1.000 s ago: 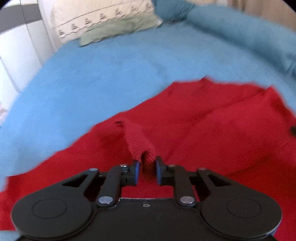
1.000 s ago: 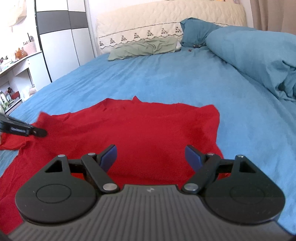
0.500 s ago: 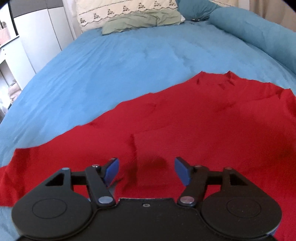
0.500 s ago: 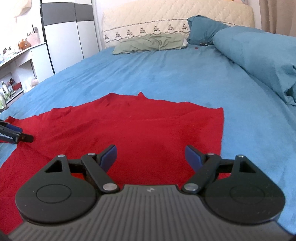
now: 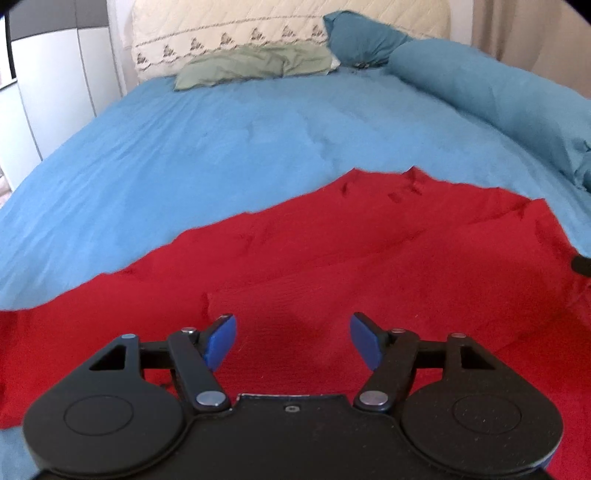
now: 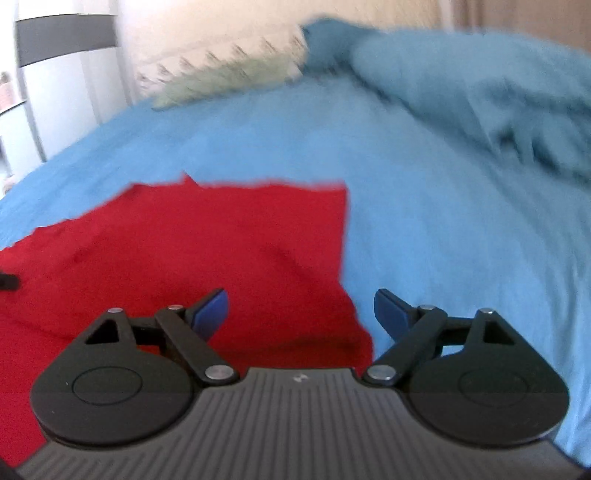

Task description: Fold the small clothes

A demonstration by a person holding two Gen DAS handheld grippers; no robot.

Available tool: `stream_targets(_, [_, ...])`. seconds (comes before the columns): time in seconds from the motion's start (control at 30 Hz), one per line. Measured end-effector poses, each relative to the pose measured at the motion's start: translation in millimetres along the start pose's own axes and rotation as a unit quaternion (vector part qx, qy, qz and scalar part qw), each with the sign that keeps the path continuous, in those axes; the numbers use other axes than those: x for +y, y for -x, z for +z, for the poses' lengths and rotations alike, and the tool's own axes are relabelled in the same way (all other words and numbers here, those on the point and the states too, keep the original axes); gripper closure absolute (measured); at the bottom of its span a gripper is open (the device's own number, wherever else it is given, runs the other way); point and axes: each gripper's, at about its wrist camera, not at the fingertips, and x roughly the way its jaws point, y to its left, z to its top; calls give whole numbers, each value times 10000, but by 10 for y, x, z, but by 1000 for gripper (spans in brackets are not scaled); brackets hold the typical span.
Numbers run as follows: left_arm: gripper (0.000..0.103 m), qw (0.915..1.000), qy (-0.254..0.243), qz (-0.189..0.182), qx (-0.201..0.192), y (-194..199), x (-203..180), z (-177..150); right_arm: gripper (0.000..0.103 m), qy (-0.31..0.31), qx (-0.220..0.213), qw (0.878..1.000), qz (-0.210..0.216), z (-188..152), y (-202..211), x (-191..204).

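Note:
A red garment (image 5: 369, 258) lies spread flat on the blue bed sheet (image 5: 221, 147). It also shows in the right wrist view (image 6: 221, 251), blurred. My left gripper (image 5: 293, 338) is open and empty, hovering just over the garment's left part, by a small raised fold. My right gripper (image 6: 301, 314) is open and empty over the garment's right edge, with sheet under its right finger. The right gripper's tip shows at the far right of the left wrist view (image 5: 581, 264).
A green pillow (image 5: 255, 64) and cream headboard (image 5: 258, 33) are at the far end of the bed. A rolled blue duvet (image 5: 498, 96) lies along the right side. A white wardrobe (image 5: 48, 92) stands at the left.
My left gripper opened, let go of the pinched red fabric and drew back. My right gripper stayed open and swung right toward the garment's right edge.

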Motion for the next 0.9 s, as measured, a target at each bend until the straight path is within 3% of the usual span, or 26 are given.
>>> stream_targets(0.07, [27, 9999, 65, -108, 18, -73, -13, 0, 0, 262, -192, 9993, 195, 73, -4, 152])
stream_targets(0.27, [24, 9985, 434, -308, 121, -357, 76, -73, 0, 67, 182, 9993, 320, 22, -460, 267])
stream_targets(0.43, [22, 9944, 948, -463, 2, -169, 236, -19, 0, 41, 169, 9991, 382, -13, -447, 244])
stream_targets(0.57, [19, 9932, 1111, -172, -293, 345, 456, 32, 0, -18, 98, 9984, 556, 124, -163, 252])
stream_targets(0.7, [0, 9880, 1438, 91, -548, 893, 828, 4, 0, 232, -49, 9972, 706, 357, 297, 423])
stream_targets(0.8, [0, 9821, 1743, 376, -612, 1220, 1169, -92, 0, 497, -85, 9949, 871, 531, 599, 632])
stream_targets(0.9, [0, 9702, 2206, 805, -593, 1422, 1566, -285, 0, 585, -63, 9930, 1024, 611, 818, 800])
